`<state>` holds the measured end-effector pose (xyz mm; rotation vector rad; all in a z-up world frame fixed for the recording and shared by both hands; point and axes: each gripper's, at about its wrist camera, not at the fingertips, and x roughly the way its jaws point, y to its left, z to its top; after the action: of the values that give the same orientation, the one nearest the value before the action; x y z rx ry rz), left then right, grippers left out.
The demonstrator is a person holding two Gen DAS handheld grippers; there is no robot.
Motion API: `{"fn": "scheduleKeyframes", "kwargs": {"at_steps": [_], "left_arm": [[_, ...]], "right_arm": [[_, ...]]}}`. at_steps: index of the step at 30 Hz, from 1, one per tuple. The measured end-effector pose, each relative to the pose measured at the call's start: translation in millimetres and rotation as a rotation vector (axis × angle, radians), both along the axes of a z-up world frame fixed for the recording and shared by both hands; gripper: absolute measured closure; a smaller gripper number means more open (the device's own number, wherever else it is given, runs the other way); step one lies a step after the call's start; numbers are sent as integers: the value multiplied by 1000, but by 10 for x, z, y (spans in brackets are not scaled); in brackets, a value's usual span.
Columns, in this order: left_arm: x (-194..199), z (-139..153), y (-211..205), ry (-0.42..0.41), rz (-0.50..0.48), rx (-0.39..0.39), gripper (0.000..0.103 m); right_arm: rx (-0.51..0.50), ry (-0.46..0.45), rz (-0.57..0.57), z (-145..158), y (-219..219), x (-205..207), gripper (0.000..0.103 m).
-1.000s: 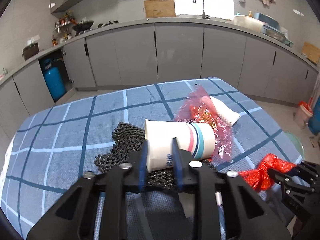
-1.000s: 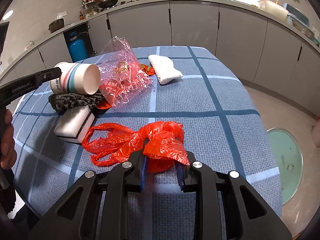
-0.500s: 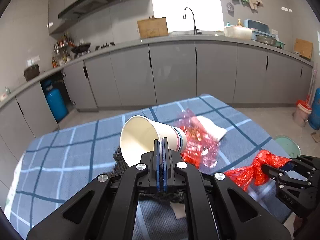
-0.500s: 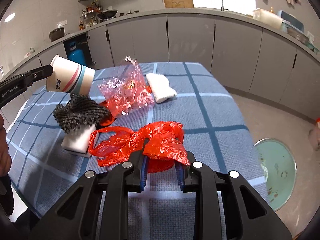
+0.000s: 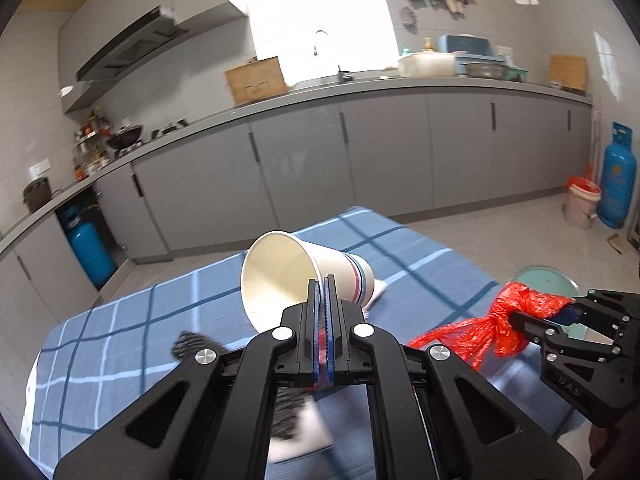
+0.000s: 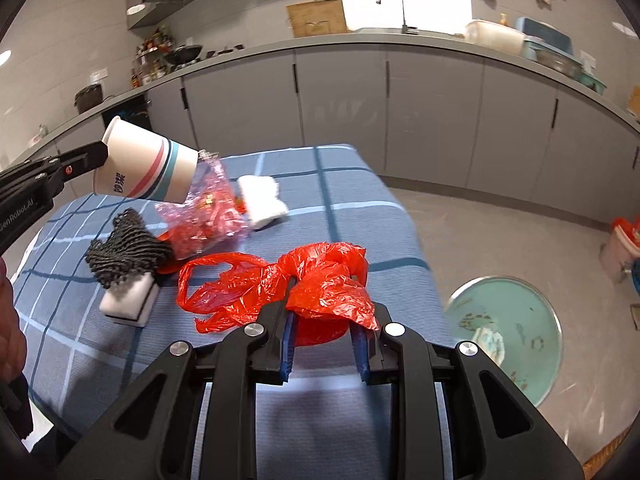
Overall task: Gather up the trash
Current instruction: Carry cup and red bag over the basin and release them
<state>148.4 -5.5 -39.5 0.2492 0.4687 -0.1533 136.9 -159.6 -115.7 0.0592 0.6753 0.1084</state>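
Observation:
A white paper cup (image 5: 280, 272) with pink and teal stripes hangs tilted in the air above the table, its mouth toward the left wrist camera. My left gripper (image 5: 322, 284) is shut on its rim; from the right wrist view the cup (image 6: 148, 164) is held at the upper left by the left gripper (image 6: 102, 152). A crumpled red plastic bag (image 6: 320, 276) is pinched between the blue pads of my right gripper (image 6: 324, 312), its loose end trailing onto the cloth. In the left wrist view the red bag (image 5: 492, 328) and the right gripper (image 5: 560, 312) sit at the right.
On the blue checked tablecloth (image 6: 352, 200) lie a pink clear plastic bag (image 6: 204, 216), a white cloth (image 6: 260, 200) and a dark knitted rag (image 6: 128, 244) over a white sponge (image 6: 128, 304). On the floor: a round green basin (image 6: 512, 328), a lined bucket (image 5: 582, 204) and a blue gas cylinder (image 5: 618, 176).
The left gripper closed on the cup's rim and lifted it off the dark rag. The right gripper rose with the red bag, pulling most of it off the table.

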Motion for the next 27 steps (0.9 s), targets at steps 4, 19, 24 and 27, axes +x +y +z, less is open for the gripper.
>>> {"fn": "scheduleKeyframes", "kwargs": {"at_steps": [4, 19, 24, 27], "left_arm": [[4, 17, -319, -9, -69, -4, 99], [1, -169, -1489, 23, -296, -5, 99], [-6, -300, -1774, 45, -344, 7, 99], [16, -387, -1965, 61, -368, 17, 99]], "right_arm": [[7, -6, -61, 5, -305, -47, 78], [-7, 26, -312, -185, -1495, -172, 78], [-22, 59, -371, -323, -1811, -164, 78], [-26, 79, -391, -435, -1957, -105, 78]]}}
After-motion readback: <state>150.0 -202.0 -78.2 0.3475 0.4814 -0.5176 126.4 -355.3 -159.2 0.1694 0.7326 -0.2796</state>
